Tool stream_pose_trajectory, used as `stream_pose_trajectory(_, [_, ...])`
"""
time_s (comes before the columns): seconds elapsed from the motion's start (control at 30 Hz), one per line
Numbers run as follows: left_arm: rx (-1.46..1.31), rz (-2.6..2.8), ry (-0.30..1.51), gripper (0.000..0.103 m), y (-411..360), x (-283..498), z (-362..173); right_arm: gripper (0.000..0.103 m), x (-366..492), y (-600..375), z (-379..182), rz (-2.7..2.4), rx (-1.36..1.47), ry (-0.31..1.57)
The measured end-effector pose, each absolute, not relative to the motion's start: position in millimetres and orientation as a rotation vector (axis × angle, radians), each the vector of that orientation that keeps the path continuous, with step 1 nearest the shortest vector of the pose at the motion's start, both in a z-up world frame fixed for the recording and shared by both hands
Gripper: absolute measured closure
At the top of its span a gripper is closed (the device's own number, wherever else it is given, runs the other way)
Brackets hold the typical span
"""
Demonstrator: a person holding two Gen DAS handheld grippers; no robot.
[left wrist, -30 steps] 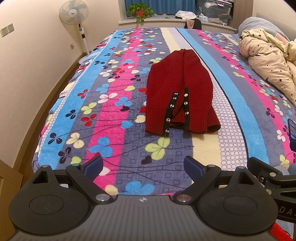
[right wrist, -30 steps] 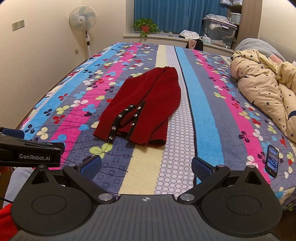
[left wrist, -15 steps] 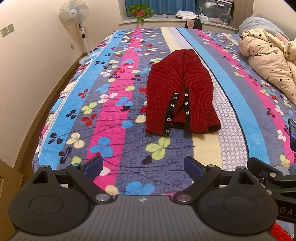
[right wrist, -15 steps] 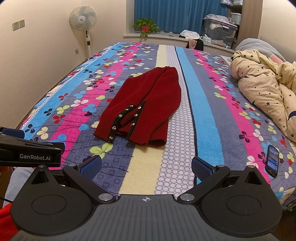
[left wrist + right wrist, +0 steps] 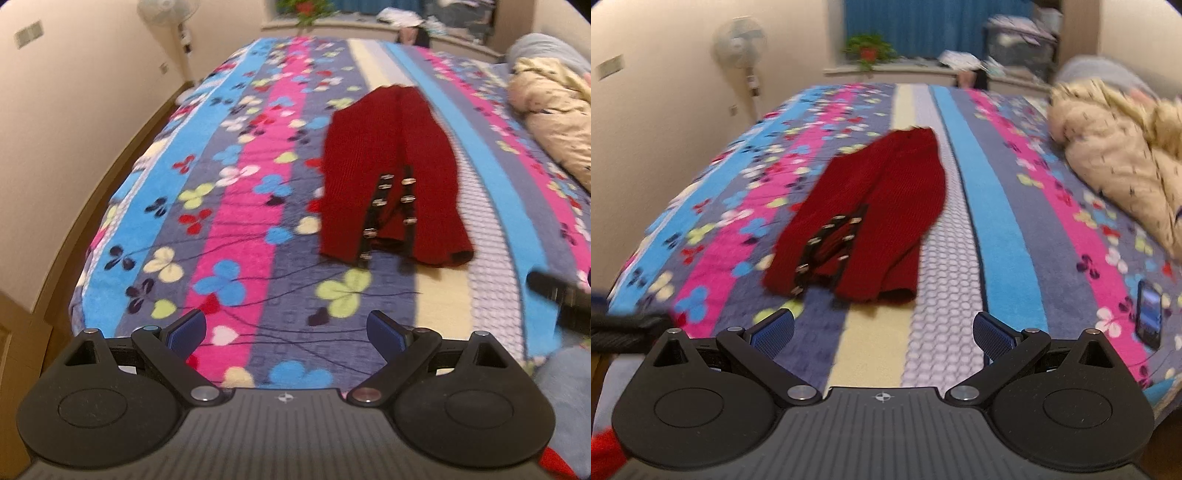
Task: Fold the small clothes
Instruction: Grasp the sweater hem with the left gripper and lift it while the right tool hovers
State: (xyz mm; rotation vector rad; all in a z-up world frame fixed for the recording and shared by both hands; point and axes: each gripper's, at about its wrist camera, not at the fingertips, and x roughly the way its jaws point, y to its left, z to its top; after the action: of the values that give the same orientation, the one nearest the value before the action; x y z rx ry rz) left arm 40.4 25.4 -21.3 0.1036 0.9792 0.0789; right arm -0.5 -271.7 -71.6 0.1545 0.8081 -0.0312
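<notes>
Well ahead of each wide-open, empty hand-held gripper (image 5: pixel 286 332) (image 5: pixel 884 334), red knit garment (image 5: pixel 391 177) (image 5: pixel 871 214) flat on striped blanket (image 5: pixel 236 229).

Each claw is a matte black plastic body with a ribbed grey-black deck at its near edge, stamped with a small white crosshair mark in the middle. Two rounded black housings, each with a shallow circular recess, flank the deck. Angled black link arms run forward from silver pivot screws to the left claw (image 5: pixel 286 332) and the right claw (image 5: pixel 882 334). The fingertips (image 5: pixel 991 336) carry blue textured pads. Small silver screws cap the outer triangular brackets.
</notes>
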Motion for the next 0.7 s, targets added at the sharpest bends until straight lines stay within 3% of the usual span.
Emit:
stream_pose_trajectory(0.23, [0.101,0.213,1.091,0.007,56,84,-44,0.001,151,-293,-171,-0.061,0.312,0.919])
stream_pose_trajectory(0.33, [0.131,0.258,1.121,0.007,58,101,-50,0.012,204,-289,-205,-0.059,0.323,0.955])
stream_pose_trajectory(0.37, [0.134,0.267,1.132,0.007,57,106,-52,0.02,215,-285,-210,-0.038,0.288,0.97])
stream_pose_trajectory(0.4, [0.138,0.275,1.144,0.007,56,113,-55,0.05,222,-282,-213,-0.005,0.245,0.96])
stream_pose_trajectory(0.43, [0.144,0.28,1.154,0.007,53,119,-57,0.073,226,-280,-211,0.017,0.196,0.947])
stream_pose_trajectory(0.53, [0.187,0.276,1.177,0.007,37,138,-66,0.086,235,-305,-186,0.11,0.226,0.913])
stream_pose_trajectory(0.7, [0.219,0.246,1.197,0.007,9,174,-77,0.087,268,-454,-129,-0.134,0.359,0.699])
